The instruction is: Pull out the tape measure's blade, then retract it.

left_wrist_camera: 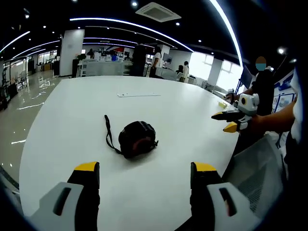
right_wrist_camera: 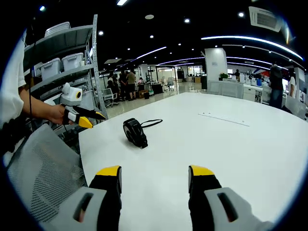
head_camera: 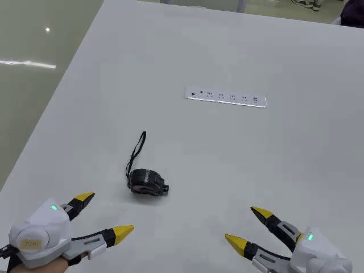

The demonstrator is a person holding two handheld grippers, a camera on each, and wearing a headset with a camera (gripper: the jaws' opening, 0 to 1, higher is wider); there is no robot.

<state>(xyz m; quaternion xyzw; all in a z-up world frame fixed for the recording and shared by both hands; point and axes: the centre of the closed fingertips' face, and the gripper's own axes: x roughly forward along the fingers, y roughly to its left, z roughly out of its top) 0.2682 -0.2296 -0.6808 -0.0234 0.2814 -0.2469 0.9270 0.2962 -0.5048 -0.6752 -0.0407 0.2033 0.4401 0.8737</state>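
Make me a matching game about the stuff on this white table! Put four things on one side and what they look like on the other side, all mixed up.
Things:
1. tape measure
2. strap
3. power strip
4. left gripper

Descriptions:
A. white, long and flat, farthest away
B. jaws open, yellow tips, holding nothing
C. thin black loop lying stretched out
D. black and chunky, no blade pulled out yet

Pairs: 1-D, 2-C, 3-A, 4-B
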